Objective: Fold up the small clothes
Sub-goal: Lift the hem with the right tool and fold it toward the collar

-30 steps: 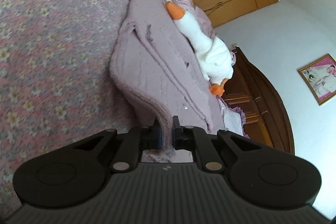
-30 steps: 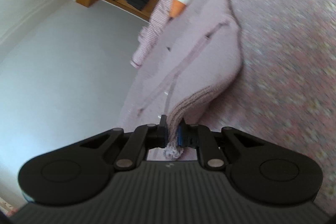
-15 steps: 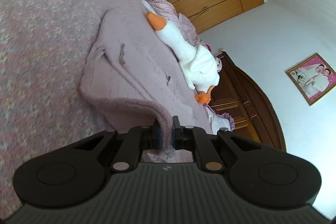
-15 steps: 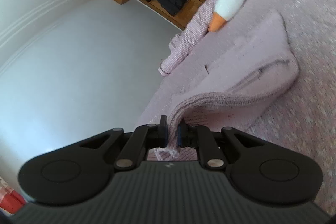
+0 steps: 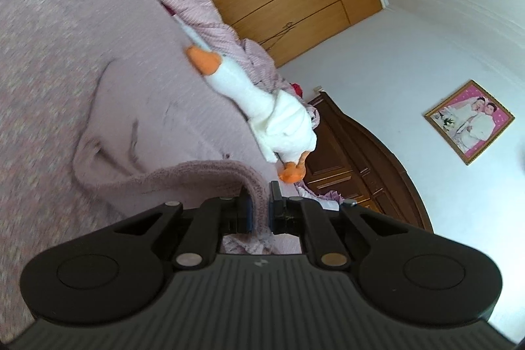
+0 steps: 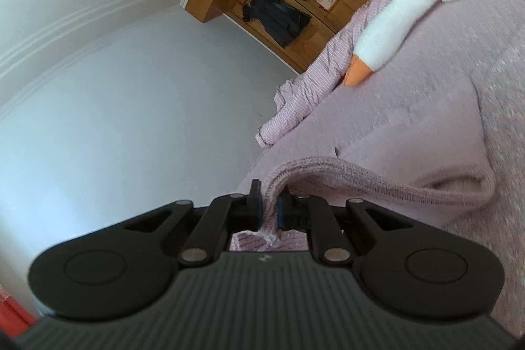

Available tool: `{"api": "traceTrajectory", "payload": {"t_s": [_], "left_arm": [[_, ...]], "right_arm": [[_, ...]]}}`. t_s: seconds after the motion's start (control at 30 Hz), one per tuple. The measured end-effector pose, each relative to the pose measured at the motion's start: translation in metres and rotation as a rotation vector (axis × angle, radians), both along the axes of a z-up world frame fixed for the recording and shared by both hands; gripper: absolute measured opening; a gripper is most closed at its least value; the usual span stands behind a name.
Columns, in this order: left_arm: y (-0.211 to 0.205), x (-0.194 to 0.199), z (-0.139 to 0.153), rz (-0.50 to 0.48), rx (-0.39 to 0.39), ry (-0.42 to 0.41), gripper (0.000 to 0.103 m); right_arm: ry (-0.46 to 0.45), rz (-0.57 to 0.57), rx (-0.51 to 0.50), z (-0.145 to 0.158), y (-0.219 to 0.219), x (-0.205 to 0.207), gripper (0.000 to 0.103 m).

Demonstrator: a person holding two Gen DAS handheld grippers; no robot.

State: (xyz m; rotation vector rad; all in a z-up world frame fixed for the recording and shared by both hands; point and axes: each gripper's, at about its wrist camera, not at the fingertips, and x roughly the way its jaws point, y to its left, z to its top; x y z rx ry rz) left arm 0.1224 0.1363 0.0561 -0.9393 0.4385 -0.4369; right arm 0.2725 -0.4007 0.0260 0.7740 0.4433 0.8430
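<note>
Floral bedspread [image 5: 39, 61] carries the mauve knit garment [image 5: 157, 127], its hem clamped by left gripper [image 5: 259, 205] and right gripper [image 6: 269, 206]; uneven travel could skew the fold, and blur apparently hides the far edge near the plush goose [image 5: 262, 107].

Matte black ribbed gripper [image 5: 259, 205] bodies
</note>
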Motion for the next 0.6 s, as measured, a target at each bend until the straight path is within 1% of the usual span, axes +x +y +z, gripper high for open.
{"api": "traceTrajectory", "payload": {"t_s": [0.17, 0.33, 0.43, 0.53, 0.6], "left_arm": [[0.002, 0.021, 0.018, 0.001, 0.015, -0.035, 0.009], [0.006, 0.046, 0.030, 0.012, 0.027, -0.060, 0.009], [0.009, 0.064, 0.032, 0.023, 0.028, -0.065, 0.009], [0.016, 0.087, 0.028, 0.041, 0.004, -0.065, 0.009], [0.020, 0.102, 0.028, 0.058, 0.010, -0.061, 0.009]], "right_arm": [[-0.027, -0.011, 0.003, 0.009, 0.003, 0.021, 0.012], [-0.042, -0.040, 0.024, 0.012, 0.002, 0.043, 0.012], [-0.054, -0.060, 0.036, 0.013, 0.000, 0.058, 0.012], [-0.055, -0.083, 0.046, 0.013, -0.002, 0.077, 0.012], [-0.054, -0.103, 0.041, 0.013, -0.003, 0.092, 0.012]]}}
